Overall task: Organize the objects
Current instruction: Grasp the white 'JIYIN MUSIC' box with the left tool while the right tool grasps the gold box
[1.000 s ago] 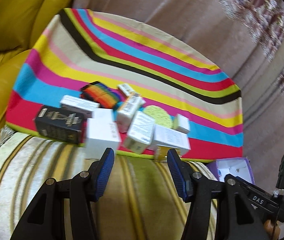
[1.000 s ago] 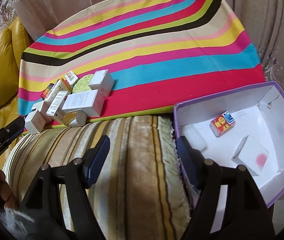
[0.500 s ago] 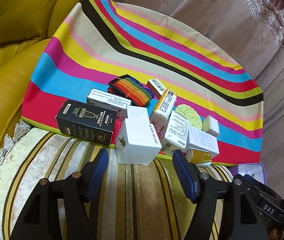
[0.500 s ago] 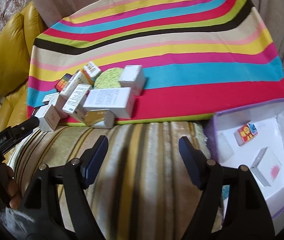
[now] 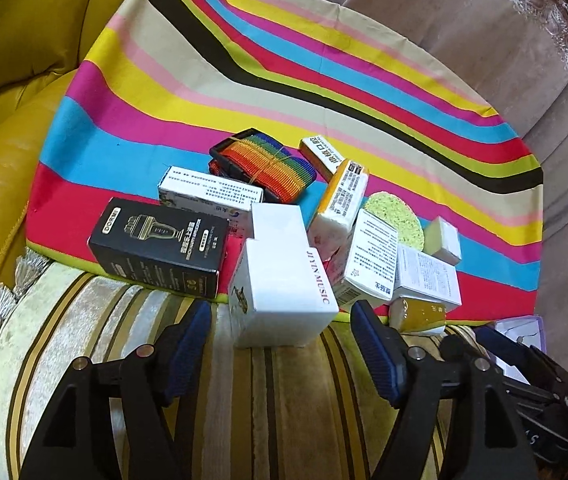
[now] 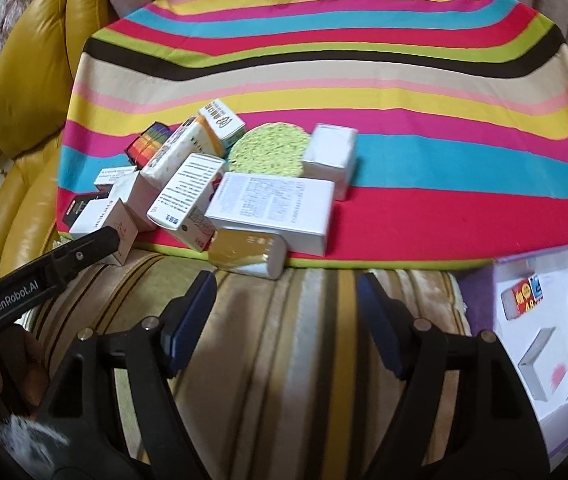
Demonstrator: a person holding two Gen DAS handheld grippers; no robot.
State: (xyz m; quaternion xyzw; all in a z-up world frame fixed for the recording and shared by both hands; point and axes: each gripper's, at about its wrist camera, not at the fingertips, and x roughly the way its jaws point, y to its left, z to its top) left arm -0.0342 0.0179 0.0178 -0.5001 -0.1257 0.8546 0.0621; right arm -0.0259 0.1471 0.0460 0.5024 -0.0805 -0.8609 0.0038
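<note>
On the striped cloth (image 5: 188,80) spread over the couch seat: a heap of small boxes near its front edge. White box lettered "JIYIN MUSIC" (image 5: 284,280) overhangs the cloth edge onto the striped cushion (image 5: 276,400). Black box (image 5: 160,246) lies just left of it, touching or nearly so. Behind them: long white printed box (image 5: 208,194), rainbow strap roll (image 5: 264,164), orange-and-white carton (image 5: 342,196) leaning on the pile. Round green sponge (image 6: 268,152) lies flat between the cartons and a small white cube box (image 6: 330,158). Gold box (image 6: 248,254) sits at the cloth edge under a wide white printed box (image 6: 274,206).

Left claw (image 5: 280,350): jaws opening, set wide, nothing gripped; the "JIYIN MUSIC" box stands just ahead of the gap, pads clear of it.

Right claw (image 6: 286,322): wide, empty, over bare cushion just short of the gold box.

Purple-rimmed white tray box (image 6: 480,292) to the right holds a red-and-yellow packet (image 6: 522,296) and a white box with a pink smear (image 6: 544,364), apart from each other.
</note>
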